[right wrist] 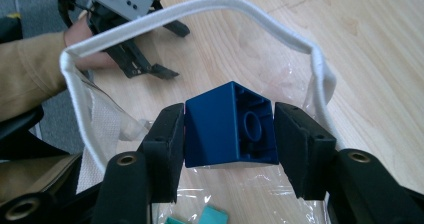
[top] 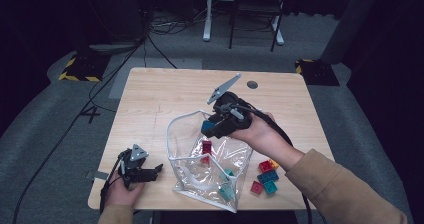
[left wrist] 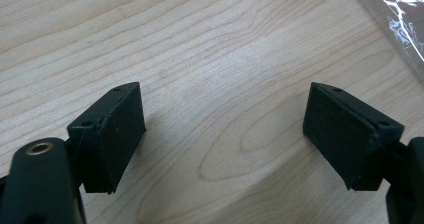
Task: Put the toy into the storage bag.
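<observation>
Blue brick (right wrist: 231,125), hollow underside showing, sits clamped between the two black jaws of the right tongs (right wrist: 230,134), which are held just above the white-rimmed mouth of a clear plastic bag (right wrist: 200,14). In the high view the right tongs (top: 216,126) hang over the bag's (top: 212,176) upper edge near the middle of the bench (top: 165,91). Inside the bag lie a red brick (top: 206,146) and two teal bricks (top: 226,186). Just to the right of the bag, on the bare wood, a small cluster of loose bricks (top: 266,176) in red, teal and orange is gathered. The left tongs (top: 145,174) rest at the bench's near left corner, well apart from the bag, jaws spread wide with nothing but wood grain between them.
</observation>
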The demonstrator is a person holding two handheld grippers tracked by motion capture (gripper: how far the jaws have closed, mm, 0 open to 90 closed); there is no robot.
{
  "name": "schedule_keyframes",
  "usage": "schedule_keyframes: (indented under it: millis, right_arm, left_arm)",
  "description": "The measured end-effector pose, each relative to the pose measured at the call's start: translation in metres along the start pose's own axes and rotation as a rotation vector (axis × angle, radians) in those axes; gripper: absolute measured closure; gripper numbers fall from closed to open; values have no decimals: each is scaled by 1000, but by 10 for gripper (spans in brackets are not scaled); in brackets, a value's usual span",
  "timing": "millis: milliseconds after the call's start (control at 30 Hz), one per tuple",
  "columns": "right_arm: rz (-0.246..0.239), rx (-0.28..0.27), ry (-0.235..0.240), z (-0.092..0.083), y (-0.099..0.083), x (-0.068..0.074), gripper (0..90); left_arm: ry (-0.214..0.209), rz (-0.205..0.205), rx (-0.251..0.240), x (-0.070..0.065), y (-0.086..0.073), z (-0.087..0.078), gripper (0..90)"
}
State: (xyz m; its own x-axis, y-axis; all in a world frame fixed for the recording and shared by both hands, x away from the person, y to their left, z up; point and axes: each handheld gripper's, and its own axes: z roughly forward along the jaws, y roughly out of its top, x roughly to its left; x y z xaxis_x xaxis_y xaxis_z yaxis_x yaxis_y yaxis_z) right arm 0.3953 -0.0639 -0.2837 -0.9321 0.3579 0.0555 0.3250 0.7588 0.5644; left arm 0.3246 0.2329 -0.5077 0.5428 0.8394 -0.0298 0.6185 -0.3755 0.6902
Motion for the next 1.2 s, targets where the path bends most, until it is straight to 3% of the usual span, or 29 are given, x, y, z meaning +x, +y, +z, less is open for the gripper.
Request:
schedule_keyframes:
  millis: [333,467,867,1033,1100,1200]
  right_arm:
    - [0,125,-7,32,5,-2,481]
    - [0,184,10,45,5,-3,480]
    - [-12,340,18,72,2,1,481]
    - [-13,362,33,75,0,1,469]
    - [-12,351,34,73,-1,1,413]
    - [-6,318,39,65,-2,0,406]
  left_arm:
    - [0,2,-2,0,0,0,174]
    - [-1,2,0,0,0,0,174]
    - [0,3,-1,0,0,0,174]
    - [0,3,-1,0,0,0,175]
    - [1,4,0,0,0,0,175]
    - [1,3,0,0,0,0,174]
